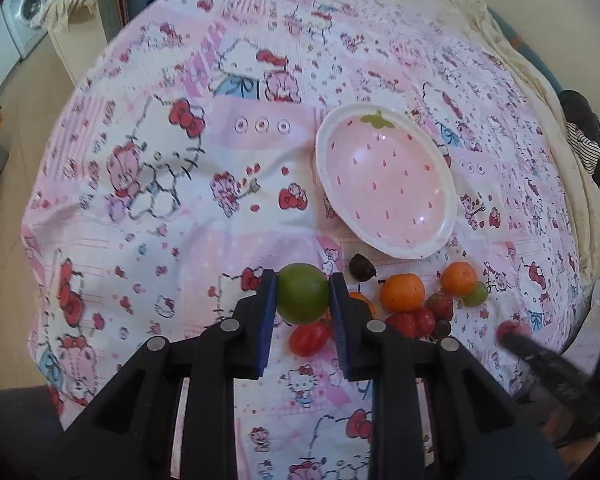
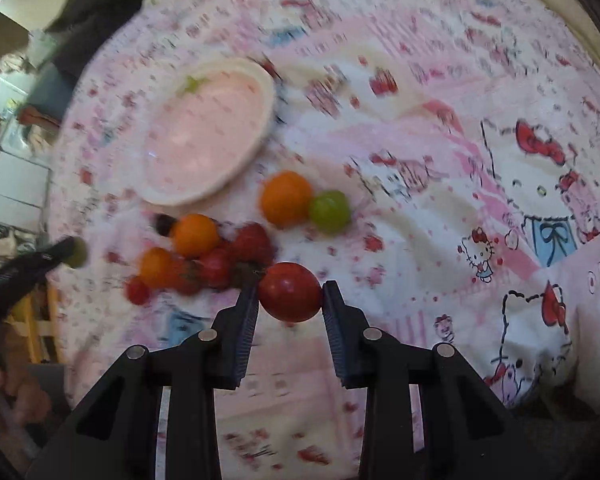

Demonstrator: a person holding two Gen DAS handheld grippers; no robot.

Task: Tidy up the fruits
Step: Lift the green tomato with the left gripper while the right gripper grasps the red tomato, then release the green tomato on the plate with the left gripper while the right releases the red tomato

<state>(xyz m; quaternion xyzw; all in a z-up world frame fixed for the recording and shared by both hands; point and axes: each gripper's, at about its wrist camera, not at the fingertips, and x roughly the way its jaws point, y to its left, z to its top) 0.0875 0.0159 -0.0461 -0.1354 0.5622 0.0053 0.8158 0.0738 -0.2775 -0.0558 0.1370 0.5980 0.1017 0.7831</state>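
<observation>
so the green lime (image 1: 302, 299) sits pinched between my left gripper's (image 1: 302, 300) pads, round with no clear long axis. my right gripper (image 2: 290, 298) is clamped on a red tomato (image 2: 290, 297). beyond lie two oranges (image 1: 402, 292), strawberries (image 1: 440, 305) and a green grape (image 1: 475, 294), crowded together, with the strawberry plate (image 1: 444, 184) past them on the pink cloth (image 1: 140, 200).

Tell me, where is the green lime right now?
In the left wrist view, the green lime sits pinched between the left gripper fingers, just below the empty strawberry plate and left of the fruit pile.
</observation>
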